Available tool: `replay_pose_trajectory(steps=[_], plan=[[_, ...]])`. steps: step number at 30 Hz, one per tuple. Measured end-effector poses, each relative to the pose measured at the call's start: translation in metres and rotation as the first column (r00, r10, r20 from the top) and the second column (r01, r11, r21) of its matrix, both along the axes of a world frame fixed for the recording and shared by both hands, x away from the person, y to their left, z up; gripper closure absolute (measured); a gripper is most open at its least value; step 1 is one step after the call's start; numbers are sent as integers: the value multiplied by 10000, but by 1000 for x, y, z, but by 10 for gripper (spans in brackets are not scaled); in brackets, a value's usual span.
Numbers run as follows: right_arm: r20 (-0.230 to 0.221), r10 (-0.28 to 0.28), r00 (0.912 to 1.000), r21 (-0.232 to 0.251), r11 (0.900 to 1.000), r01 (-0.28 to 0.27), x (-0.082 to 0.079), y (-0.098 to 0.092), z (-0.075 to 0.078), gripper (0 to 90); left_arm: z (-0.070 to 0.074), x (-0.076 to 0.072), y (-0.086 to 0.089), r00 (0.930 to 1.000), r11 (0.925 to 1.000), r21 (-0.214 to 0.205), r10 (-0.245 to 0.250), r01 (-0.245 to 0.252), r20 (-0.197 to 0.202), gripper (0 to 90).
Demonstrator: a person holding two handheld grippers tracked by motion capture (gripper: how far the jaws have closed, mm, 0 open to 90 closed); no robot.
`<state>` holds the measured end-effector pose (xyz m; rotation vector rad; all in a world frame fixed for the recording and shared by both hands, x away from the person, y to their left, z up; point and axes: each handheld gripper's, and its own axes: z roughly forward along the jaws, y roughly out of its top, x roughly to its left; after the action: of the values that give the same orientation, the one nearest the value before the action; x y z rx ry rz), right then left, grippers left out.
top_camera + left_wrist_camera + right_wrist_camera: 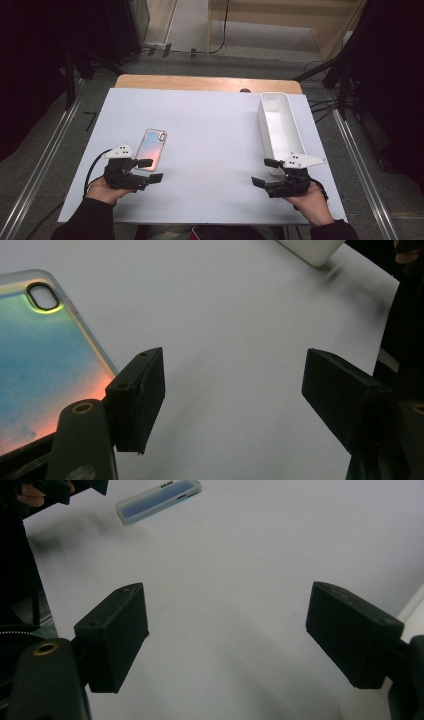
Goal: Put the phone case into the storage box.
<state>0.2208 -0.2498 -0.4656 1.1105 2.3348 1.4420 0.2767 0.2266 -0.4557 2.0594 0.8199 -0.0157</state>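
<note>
A: From the high view, where did we have the phone case (152,149)?

B: It lay flat on the white board (210,150), at about eleven o'clock from our left gripper (150,170), just beside its far jaw. The white bin (278,131) stood at twelve o'clock from our right gripper (265,172).

A: And in the left gripper view?

B: Our jaws stood apart with bare board between them; the case (45,365) sat at ten o'clock, its edge beside the left jaw. We could not tell whether they touched.

A: The right gripper view?

B: Our jaws (227,635) were apart there too, gripping nothing. The case (159,499) lay far off at eleven o'clock.
</note>
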Motion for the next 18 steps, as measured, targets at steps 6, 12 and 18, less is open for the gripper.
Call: replay_pose_trajectory(steps=[6, 12, 18], plan=[[-26, 18, 10000, 22, 10000, -18, 0, 0, 0, 158, 0, 0, 0, 10000, 10000, 1, -38, 38, -19, 249], [-20, 25, 10000, -4, 10000, -25, 0, 0, 0, 158, 0, 0, -1, 10000, 10000, 6, -70, 70, -22, 249], [3, 47, 10000, -13, 10000, -47, 0, 0, 0, 158, 0, 0, -1, 10000, 10000, -46, -29, 29, -93, 249]])
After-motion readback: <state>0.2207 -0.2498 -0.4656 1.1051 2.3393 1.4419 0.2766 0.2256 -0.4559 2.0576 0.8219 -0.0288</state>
